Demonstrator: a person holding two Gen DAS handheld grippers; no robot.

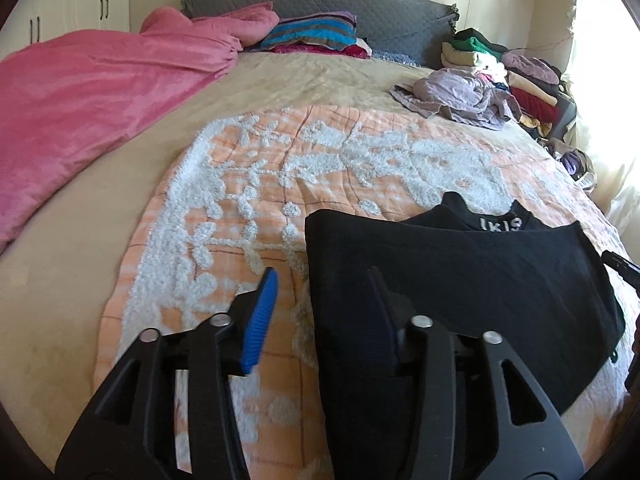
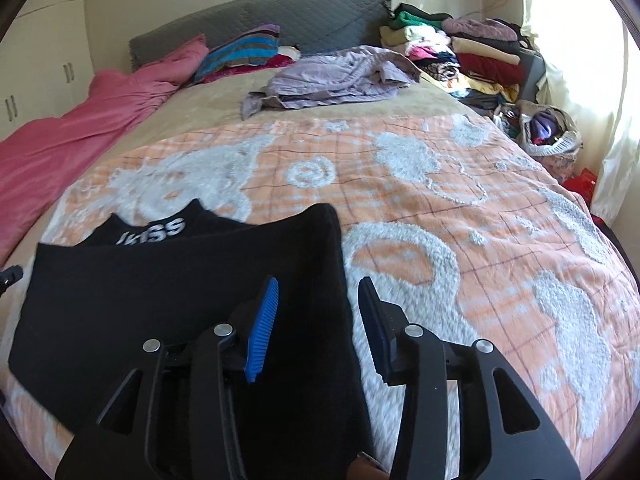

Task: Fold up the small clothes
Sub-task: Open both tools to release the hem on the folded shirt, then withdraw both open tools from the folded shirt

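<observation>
Left wrist view has the left gripper (image 1: 324,300) with its jaws apart and nothing pinched between them. One blue ribbed pad (image 1: 260,320) hangs over the orange and white tufted blanket (image 1: 248,184), the other sits over the left edge of the folded black garment with white lettering (image 1: 460,280). So the garment lies flat right under and to the right of that gripper. Right wrist view is the mirror: right gripper (image 2: 318,320) also spread, empty, straddling the garment's (image 2: 180,288) right edge, cloth stretching off to its left. Further ahead there's a crumpled lilac cloth (image 2: 332,76) and a stack of folded clothes (image 2: 472,52).
</observation>
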